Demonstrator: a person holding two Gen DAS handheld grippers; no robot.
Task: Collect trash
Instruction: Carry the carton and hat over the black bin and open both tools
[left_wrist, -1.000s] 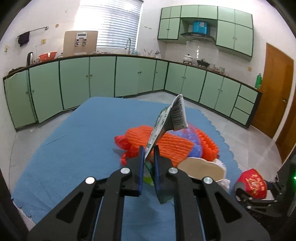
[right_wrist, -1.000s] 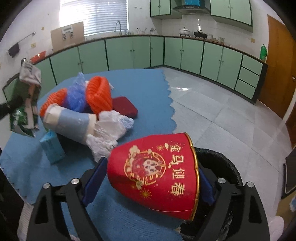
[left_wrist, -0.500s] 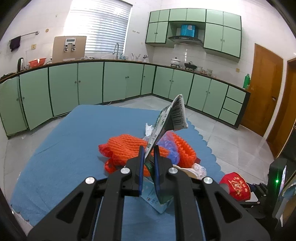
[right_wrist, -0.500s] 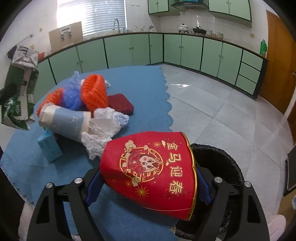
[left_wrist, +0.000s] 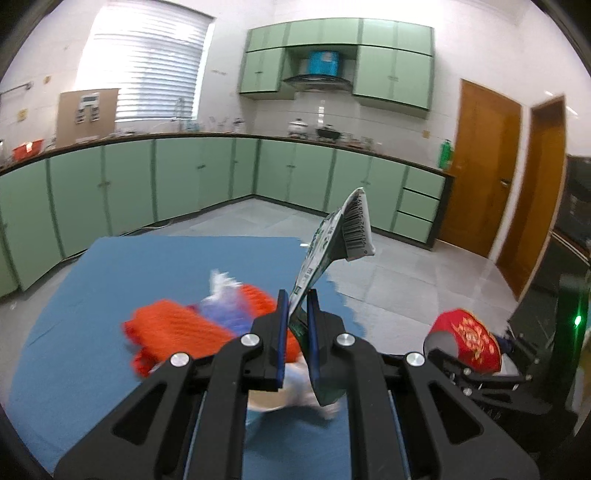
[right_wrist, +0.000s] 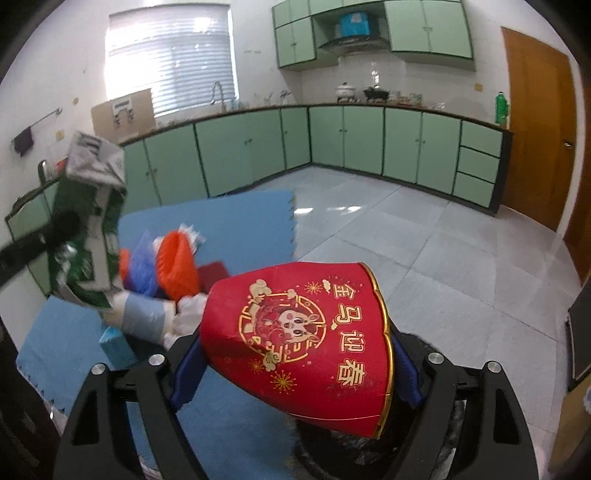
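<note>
My left tongs (left_wrist: 295, 325) are clamped on a flattened green-and-white carton (left_wrist: 334, 236), its barcode end sticking up and to the right above the blue pads. My right tongs (right_wrist: 295, 354) stand wide around a red paper cup (right_wrist: 299, 339) printed with gold characters and a round emblem; the cup lies on its side between the pads, rim toward the right, and the jaws have just closed in a little on it. The cup hangs above the dark rim of a black trash bin (right_wrist: 369, 454), seen just under it on the grey tiled floor. The remaining litter sits in a heap on the blue mat (left_wrist: 110, 280): orange mesh netting (left_wrist: 177, 328), a bluish plastic bag (right_wrist: 142, 267), a dark red pad (right_wrist: 214, 271), a pale paper cup (right_wrist: 142, 317) on its side, crumpled white tissue (right_wrist: 188, 314) and a small teal box (right_wrist: 116, 343). Green kitchen cabinets (right_wrist: 351, 140) line the walls behind, and blur softens the heap in the left view.
</note>
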